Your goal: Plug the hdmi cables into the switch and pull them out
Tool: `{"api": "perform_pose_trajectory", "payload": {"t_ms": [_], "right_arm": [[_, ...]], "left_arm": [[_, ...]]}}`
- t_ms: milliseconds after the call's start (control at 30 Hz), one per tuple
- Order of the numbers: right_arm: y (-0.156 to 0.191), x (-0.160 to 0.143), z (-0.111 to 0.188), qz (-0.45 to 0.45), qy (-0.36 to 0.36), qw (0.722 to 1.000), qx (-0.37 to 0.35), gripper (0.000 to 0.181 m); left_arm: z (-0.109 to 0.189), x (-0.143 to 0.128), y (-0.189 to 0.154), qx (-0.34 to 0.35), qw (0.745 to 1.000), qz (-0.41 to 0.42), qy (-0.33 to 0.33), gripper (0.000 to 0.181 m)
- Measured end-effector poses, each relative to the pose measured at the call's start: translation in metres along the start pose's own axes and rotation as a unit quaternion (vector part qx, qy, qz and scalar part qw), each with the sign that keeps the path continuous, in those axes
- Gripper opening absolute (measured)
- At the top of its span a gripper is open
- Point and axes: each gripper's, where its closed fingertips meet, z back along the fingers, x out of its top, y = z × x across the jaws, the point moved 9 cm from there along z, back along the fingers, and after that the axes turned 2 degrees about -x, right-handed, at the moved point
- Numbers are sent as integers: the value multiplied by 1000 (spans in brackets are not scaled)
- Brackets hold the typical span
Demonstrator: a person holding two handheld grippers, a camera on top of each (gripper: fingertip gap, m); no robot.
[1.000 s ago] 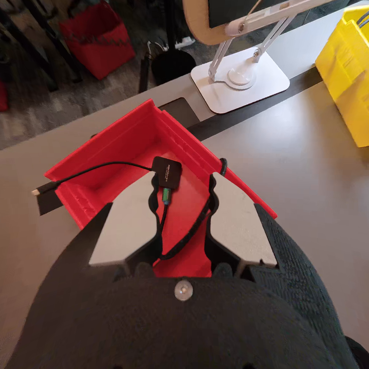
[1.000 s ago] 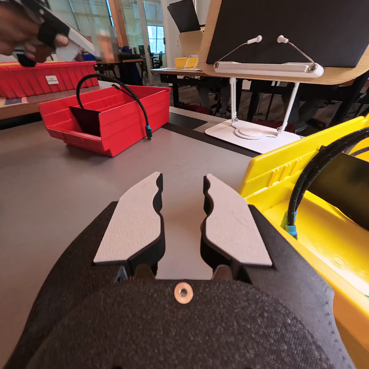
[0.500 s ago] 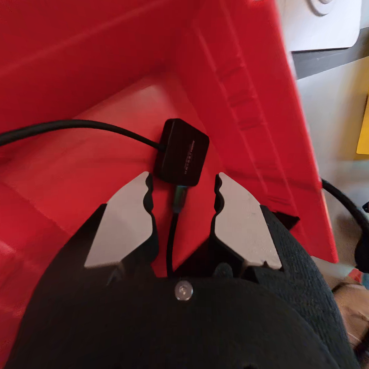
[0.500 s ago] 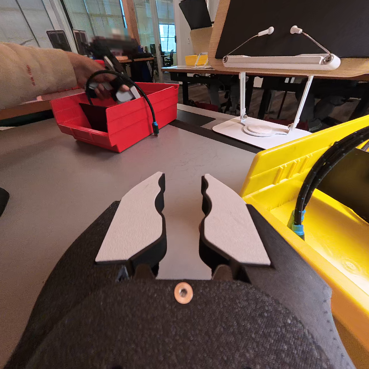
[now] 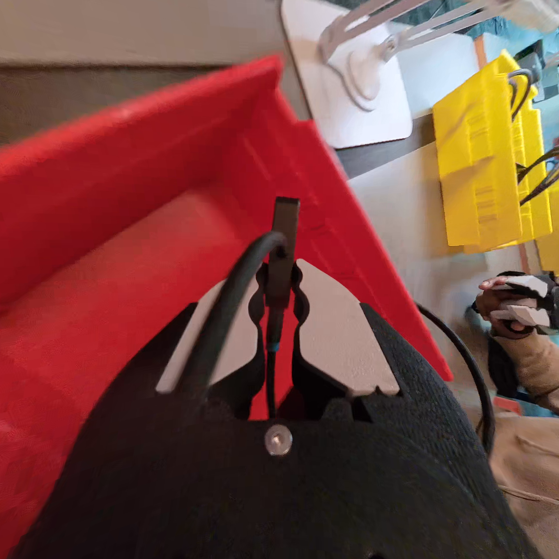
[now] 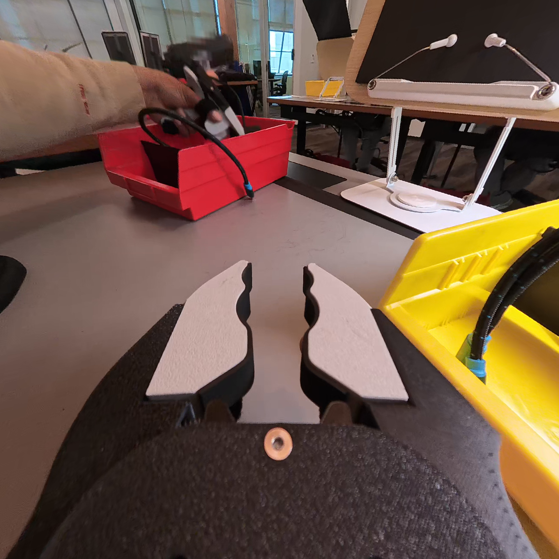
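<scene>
Here, left tool (image 5: 279, 282) clamps the switch (image 5: 283, 242) edge-on above the red bin (image 5: 121, 187); light, rigid, cable-tethered. Right tool (image 6: 276, 299) apart, empty, well clear.

My left gripper (image 5: 279, 272) pinches the black switch (image 5: 284, 239) edge-on between its tips, over the red bin (image 5: 127, 157). One black cable (image 5: 233, 305) arcs off its left side across my left finger; a thinner lead (image 5: 271, 372) hangs back between the fingers. Far right: yellow bin (image 5: 481, 169), my right gripper (image 5: 305, 314).
</scene>
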Motion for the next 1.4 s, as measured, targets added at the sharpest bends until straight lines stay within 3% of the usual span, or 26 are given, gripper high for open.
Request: {"api": "perform_pose_trajectory", "payload": {"t_ms": [167, 300, 367, 467, 600, 733, 867, 933, 1000, 1033, 1133, 1233, 1300, 1400], "right_arm": [[4, 2, 0, 7, -3, 1000, 1, 30], [8, 10, 1, 20, -18, 1000, 4, 30], [8, 24, 1, 20, -39, 999, 12, 30], [7, 69, 5, 18, -100, 995, 24, 30], [10, 158, 25, 17, -205, 978, 38, 27], [16, 209, 33, 33, -175, 977, 115, 27], [12, 193, 21, 69, -105, 980, 155, 38], [13, 173, 11, 53, -68, 967, 240, 46], [13, 163, 6, 25, -77, 955, 285, 33], [11, 162, 5, 25, -90, 953, 289, 15], [4, 165, 9, 30, -79, 956, 282, 14], [-12, 170, 27, 42, -65, 960, 270, 14], [-26, 173, 42, 51, -56, 968, 238, 14], [-42, 173, 63, 79, -23, 979, 185, 14]], "left_arm": [[58, 22, -61, 48, 991, -104, -67, 15], [97, 26, -128, 43, 973, -188, -131, 15], [109, 22, -165, 32, 960, -232, -156, 15], [116, 9, -222, -7, 936, -290, -202, 15], [96, -22, -287, -82, 897, -361, -242, 15], [48, -64, -330, -186, 868, -395, -235, 15], [-1, -98, -354, -275, 836, -411, -237, 15], [-17, -104, -361, -308, 826, -402, -247, 15], [-29, -104, -363, -341, 819, -386, -252, 15], [-33, -103, -363, -356, 816, -374, -258, 15], [-45, -101, -353, -378, 839, -323, -221, 20], [-52, -107, -339, -344, 865, -326, -162, 32], [-52, -114, -338, -337, 868, -350, -108, 31], [-41, -124, -355, -306, 852, -415, -92, 28]]}}
